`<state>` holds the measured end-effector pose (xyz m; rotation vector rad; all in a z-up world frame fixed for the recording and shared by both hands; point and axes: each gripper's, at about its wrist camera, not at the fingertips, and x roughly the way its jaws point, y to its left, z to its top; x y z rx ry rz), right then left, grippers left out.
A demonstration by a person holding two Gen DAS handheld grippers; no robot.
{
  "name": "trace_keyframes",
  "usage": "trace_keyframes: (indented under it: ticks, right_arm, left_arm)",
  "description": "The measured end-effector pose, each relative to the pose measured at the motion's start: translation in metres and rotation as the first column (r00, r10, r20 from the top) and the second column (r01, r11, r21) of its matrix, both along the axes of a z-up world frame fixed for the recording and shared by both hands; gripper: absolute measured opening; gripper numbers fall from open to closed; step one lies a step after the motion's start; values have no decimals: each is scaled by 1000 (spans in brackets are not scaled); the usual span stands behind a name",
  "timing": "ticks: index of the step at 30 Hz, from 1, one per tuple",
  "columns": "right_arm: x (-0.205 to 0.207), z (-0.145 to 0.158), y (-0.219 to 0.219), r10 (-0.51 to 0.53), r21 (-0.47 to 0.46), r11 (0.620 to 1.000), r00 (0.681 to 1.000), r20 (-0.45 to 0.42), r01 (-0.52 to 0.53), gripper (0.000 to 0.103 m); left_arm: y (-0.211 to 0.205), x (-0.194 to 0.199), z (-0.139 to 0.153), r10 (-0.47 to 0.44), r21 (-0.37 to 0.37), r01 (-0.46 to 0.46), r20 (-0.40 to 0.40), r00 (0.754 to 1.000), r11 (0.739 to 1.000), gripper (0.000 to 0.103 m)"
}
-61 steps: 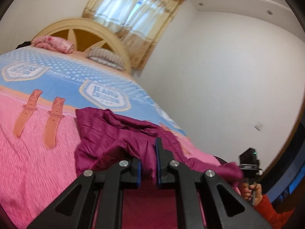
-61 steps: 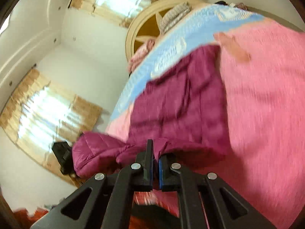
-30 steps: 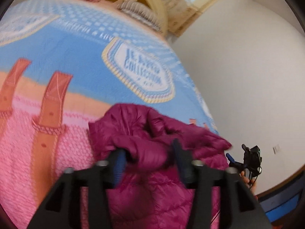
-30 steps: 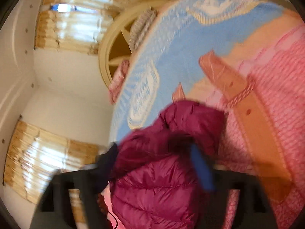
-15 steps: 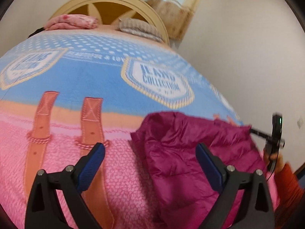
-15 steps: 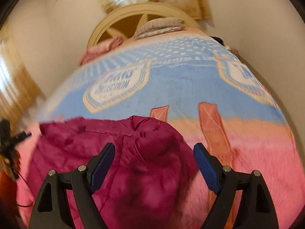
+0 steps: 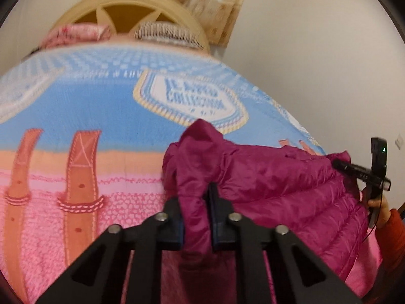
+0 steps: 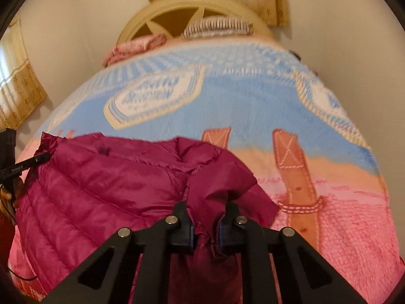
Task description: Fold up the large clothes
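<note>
Left wrist view: left gripper (image 7: 196, 211) has its black fingers pinched on a bunched fold of the jacket (image 7: 273, 185).
Right wrist view: right gripper (image 8: 205, 221) is clamped on another gathered fold.
Jacket: magenta, glossy, quilted in puffy ribs, lying crumpled on the bedspread (image 7: 76, 111).
Bedspread: nubbly pink and blue fabric with orange strap shapes.
Headboard (image 8: 192, 12): cream, arched, spoked.

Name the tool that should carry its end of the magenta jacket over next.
Left, probably. The left tool is shut on a free jacket corner; the right tool clamps a thick bunch.
</note>
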<state>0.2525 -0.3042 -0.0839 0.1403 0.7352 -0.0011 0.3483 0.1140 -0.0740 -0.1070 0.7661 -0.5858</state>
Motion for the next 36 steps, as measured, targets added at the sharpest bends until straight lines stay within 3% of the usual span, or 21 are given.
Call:
trace_keyframes:
  ticks: [6,11,14,18,20,24,28,36]
  right_arm:
    - [-23,42,19,-1,-63,998,994,105,7,10]
    - [12,79,18,-11,-137,990,987,162,34,9]
    - [52,58,14,-44,-193,979,993,108,65,9]
    - [91,2,19,-77,-276,958,997,27,81,9]
    - [99,-20,21,-85,-292,953,996,5,83,9]
    - [105,-40,16,-93,-278,957,996,-4,89,10]
    - [113,-55,9,-85,-227,971,995,-56,71,11]
    - [119,-69,-33,-66,72,995,994,-89,73,17]
  left_arm:
    - [3,-13,35,34,-20,-33,63,997,999,9]
    - [-1,27,52,129,-22,-128,81,988,992,9]
    - [-13,62,30,200,53,-203,61,978,978,9]
    - [-29,90,-19,269,177,-268,19,963,947,9]
    - [-31,95,-34,283,199,-279,5,959,939,10]
    - [-34,100,-48,299,243,-294,16,954,924,15]
    - [-39,106,-59,295,280,-277,-21,955,919,16]
    - [-54,106,-61,277,382,-261,15,961,887,16]
